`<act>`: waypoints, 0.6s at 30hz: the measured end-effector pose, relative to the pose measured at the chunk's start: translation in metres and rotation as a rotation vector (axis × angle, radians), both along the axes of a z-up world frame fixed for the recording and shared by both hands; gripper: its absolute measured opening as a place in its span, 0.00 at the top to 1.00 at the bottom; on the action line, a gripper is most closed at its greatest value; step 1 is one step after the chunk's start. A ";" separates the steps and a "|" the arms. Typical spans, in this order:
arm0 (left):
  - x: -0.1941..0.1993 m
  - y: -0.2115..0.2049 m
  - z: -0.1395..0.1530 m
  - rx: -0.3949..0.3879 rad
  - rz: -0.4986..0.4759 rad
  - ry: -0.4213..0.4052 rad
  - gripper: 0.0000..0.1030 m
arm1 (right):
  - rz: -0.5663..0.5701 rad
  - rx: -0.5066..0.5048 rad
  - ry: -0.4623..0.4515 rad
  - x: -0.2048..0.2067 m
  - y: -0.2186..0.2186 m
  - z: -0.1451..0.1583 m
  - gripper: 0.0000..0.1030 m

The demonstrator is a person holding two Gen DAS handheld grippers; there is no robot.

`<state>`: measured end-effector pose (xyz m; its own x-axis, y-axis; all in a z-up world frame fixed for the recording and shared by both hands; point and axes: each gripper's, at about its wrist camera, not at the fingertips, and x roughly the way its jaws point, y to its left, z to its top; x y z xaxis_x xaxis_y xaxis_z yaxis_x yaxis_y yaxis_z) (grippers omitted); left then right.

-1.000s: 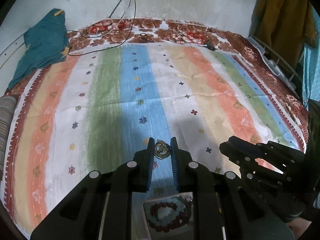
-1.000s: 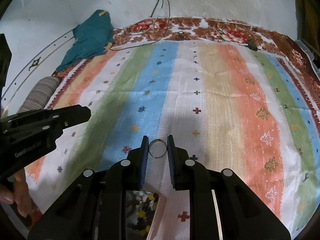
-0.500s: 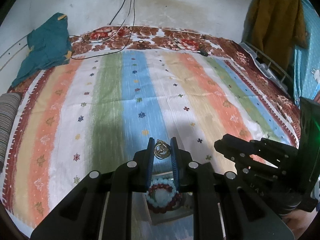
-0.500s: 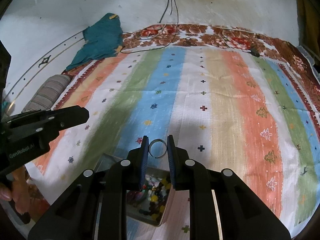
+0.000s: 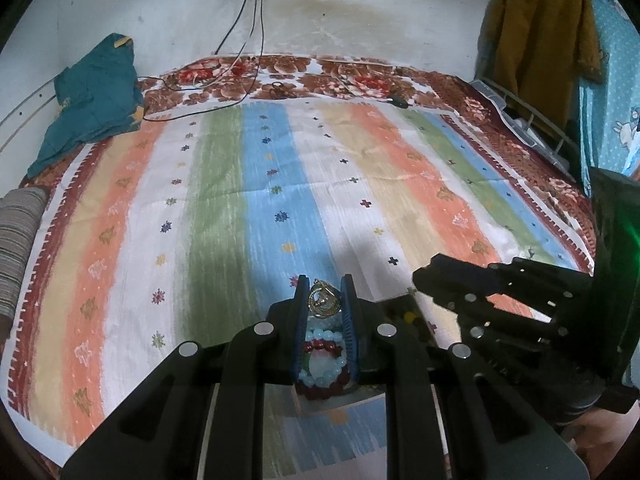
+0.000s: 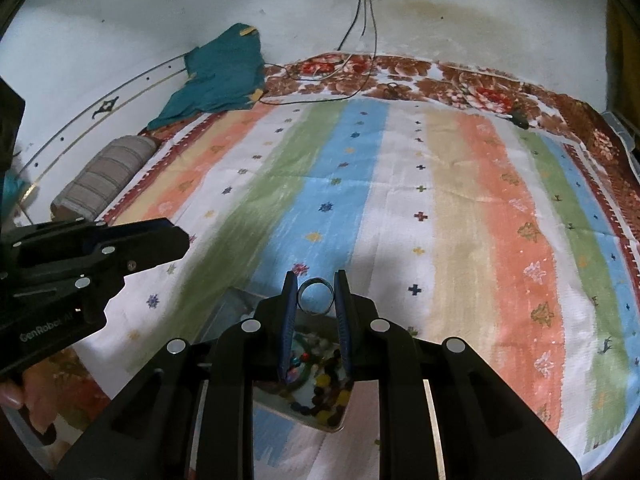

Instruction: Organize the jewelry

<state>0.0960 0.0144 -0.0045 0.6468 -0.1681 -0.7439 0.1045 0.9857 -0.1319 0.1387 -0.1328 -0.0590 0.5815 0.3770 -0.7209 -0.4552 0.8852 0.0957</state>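
My left gripper (image 5: 325, 294) is shut on a small gold ornament (image 5: 323, 301), pinched between its blue pads above the striped bedspread (image 5: 224, 208). Beneath its fingers lies a tray (image 5: 340, 402) holding red and pale blue bead bracelets (image 5: 322, 364). In the right wrist view my right gripper (image 6: 316, 292) is shut on a plain silver ring (image 6: 316, 296). Below it a tray (image 6: 320, 420) holds mixed coloured beads (image 6: 320, 380). Each gripper shows in the other's view: the right gripper (image 5: 480, 292) at the right, the left gripper (image 6: 92, 252) at the left.
A teal cloth (image 5: 92, 100) lies at the bed's far left corner, with a striped bolster (image 6: 104, 176) along the left edge. Black cables (image 5: 248, 48) run from a wall socket onto the floral blanket (image 5: 320, 76). Clothes (image 5: 540, 36) hang at the right. A hand (image 6: 16, 392) grips the left tool.
Both grippers have pulled back toward the bed's near edge with their pieces still held. More of the bed and wall shows, and the trays of beads have come further into view beneath the fingers.
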 end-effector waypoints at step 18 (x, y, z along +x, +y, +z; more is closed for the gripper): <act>-0.017 0.014 0.003 -0.045 0.039 0.003 0.57 | -0.063 0.012 0.034 -0.008 -0.024 -0.003 0.48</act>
